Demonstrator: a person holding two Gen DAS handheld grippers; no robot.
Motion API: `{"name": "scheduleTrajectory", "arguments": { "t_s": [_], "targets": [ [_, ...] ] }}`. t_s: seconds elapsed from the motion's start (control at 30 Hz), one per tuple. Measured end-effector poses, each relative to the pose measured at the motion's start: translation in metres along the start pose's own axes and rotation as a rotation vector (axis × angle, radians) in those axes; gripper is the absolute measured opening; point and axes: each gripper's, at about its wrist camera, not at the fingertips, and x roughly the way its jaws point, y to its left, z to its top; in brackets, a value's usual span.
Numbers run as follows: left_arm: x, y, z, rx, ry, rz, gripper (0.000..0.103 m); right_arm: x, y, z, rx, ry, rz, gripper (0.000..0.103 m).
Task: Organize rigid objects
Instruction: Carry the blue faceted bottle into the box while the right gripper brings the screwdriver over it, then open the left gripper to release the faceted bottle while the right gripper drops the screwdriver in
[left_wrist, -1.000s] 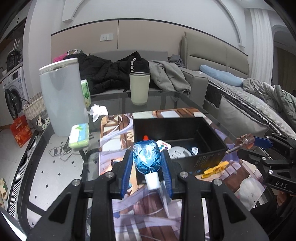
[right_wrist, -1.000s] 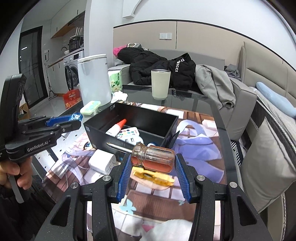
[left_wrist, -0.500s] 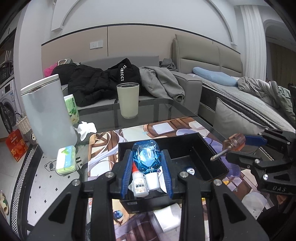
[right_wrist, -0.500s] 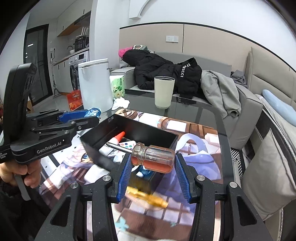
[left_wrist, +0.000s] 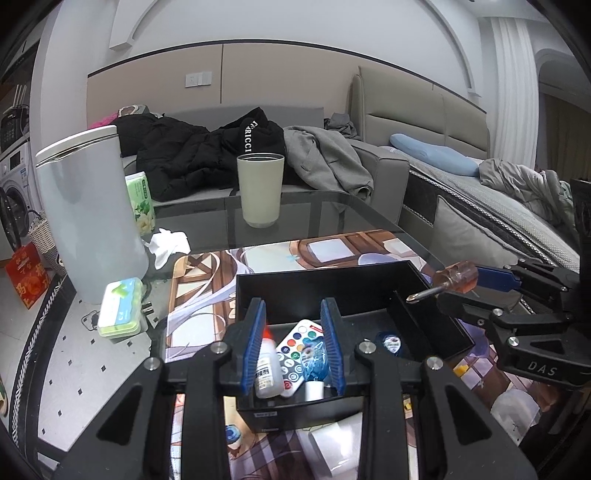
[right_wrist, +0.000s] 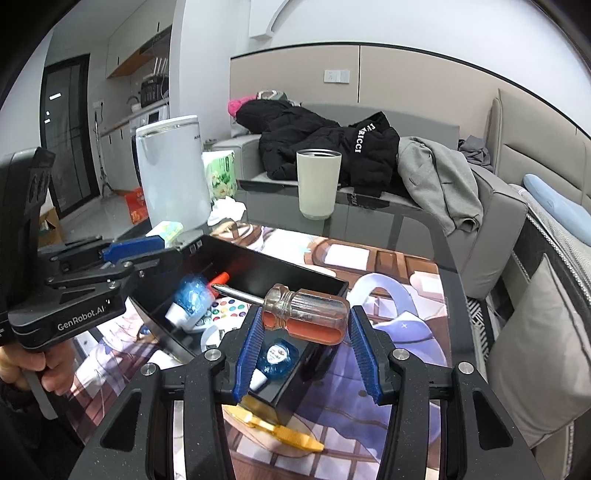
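My left gripper (left_wrist: 293, 347) hangs over the near end of the black storage box (left_wrist: 332, 284), its blue-padded fingers spread with nothing between them. Below them the blue faceted bottle (left_wrist: 314, 363) with its white cap lies inside the box; in the right wrist view it shows as a blurred blue shape (right_wrist: 192, 297), so I can't tell whether it is fully at rest. Beside it lie a small white glue bottle with a red tip (left_wrist: 266, 369) and a white remote with coloured buttons (left_wrist: 295, 347). A second blue bottle (right_wrist: 275, 356) lies in the box's narrower compartment (seen between my right fingers).

My right gripper (right_wrist: 306, 349) pinches a screwdriver (right_wrist: 304, 314) by its clear amber handle, which looks scuffed and is orange-red underneath; the steel shaft points left over the box, Phillips tip above the open interior. A yellow clip (right_wrist: 280, 434) lies on the printed mat (right_wrist: 388, 291) just outside the box's near corner.
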Motion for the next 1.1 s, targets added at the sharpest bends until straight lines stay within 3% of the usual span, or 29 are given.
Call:
{"name": "scheduleTrajectory", "arguments": {
  "t_s": [0.87, 1.1],
  "targets": [
    [0.003, 0.007, -0.011, -0.004, 0.033, 0.008, 0.030, 0.028, 0.017, 0.005, -0.036, 0.039, 0.011, 0.048],
    [0.003, 0.007, -0.013, -0.002, 0.047, 0.010, 0.040, 0.024, 0.022, 0.007, -0.051, 0.013, 0.011, 0.052]
  ]
}}
